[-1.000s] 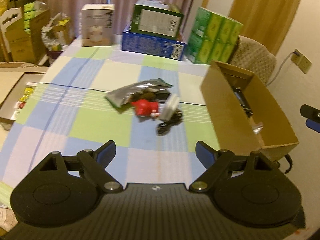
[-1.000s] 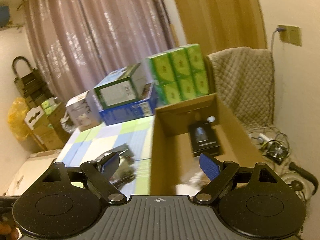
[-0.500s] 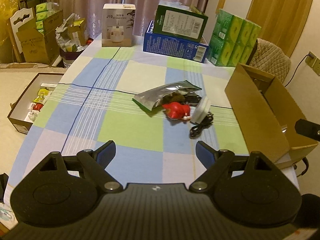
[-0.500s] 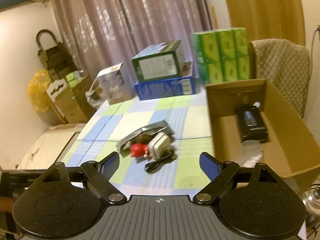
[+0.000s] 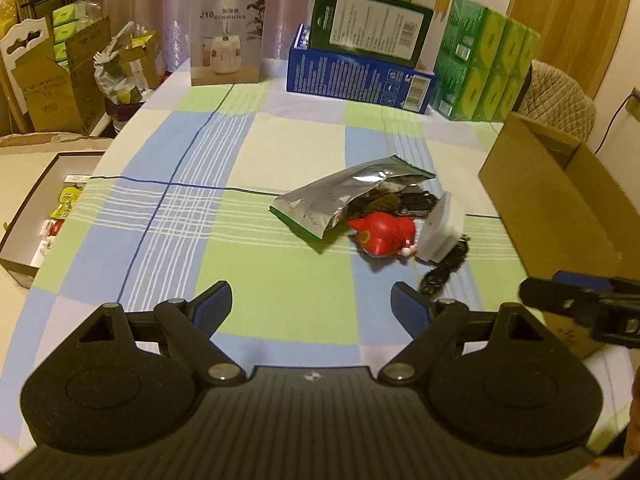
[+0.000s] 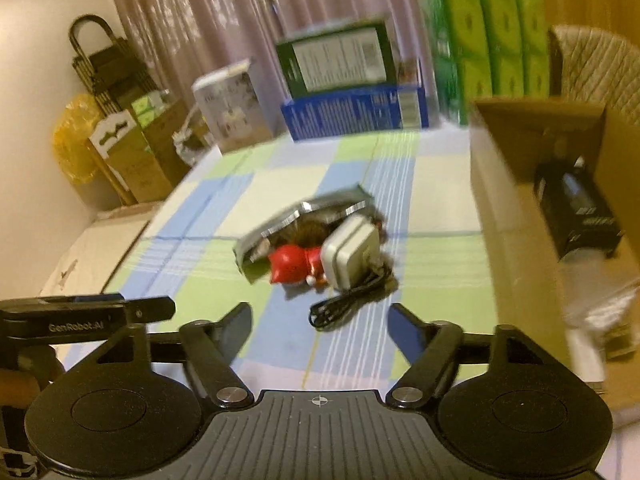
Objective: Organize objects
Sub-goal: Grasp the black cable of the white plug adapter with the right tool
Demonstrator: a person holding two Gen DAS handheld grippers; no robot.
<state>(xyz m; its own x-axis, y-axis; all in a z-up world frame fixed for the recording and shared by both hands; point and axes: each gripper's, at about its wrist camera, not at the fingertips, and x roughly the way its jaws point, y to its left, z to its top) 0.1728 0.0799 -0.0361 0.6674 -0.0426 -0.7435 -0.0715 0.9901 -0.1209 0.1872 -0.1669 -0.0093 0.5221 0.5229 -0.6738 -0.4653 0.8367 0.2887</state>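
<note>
Both tongs are spread wide with nothing between their fingers. The left gripper (image 5: pixel 311 301) hangs above the near part of the checked tablecloth (image 5: pixel 208 216), and the right gripper (image 6: pixel 320 322) hangs beside it over the same cloth, its view blurred. A small heap of objects lies at about 1 o'clock from the left gripper, well apart from it: a silver foil pouch (image 5: pixel 344 196) resting partly over a dark fuzzy thing, a red toy figure (image 5: pixel 382 234) just at the pouch's 4 o'clock side, a white power adapter (image 5: pixel 440 230) touching the toy at 3 o'clock, and its black cable (image 5: pixel 444 272) coiled toward 6 o'clock. A small dark toy car (image 5: pixel 416 202) sits behind the red figure. At 2 o'clock stands an open cardboard box (image 5: pixel 560 216); in the right wrist view a black carton (image 6: pixel 576 216) lies inside it. At 12 o'clock, along the table's far edge, stand a humidifier box (image 5: pixel 226 36), a blue box (image 5: pixel 360 72) with a dark green box (image 5: pixel 370 26) on top, and green tissue packs (image 5: pixel 484 64).
</note>
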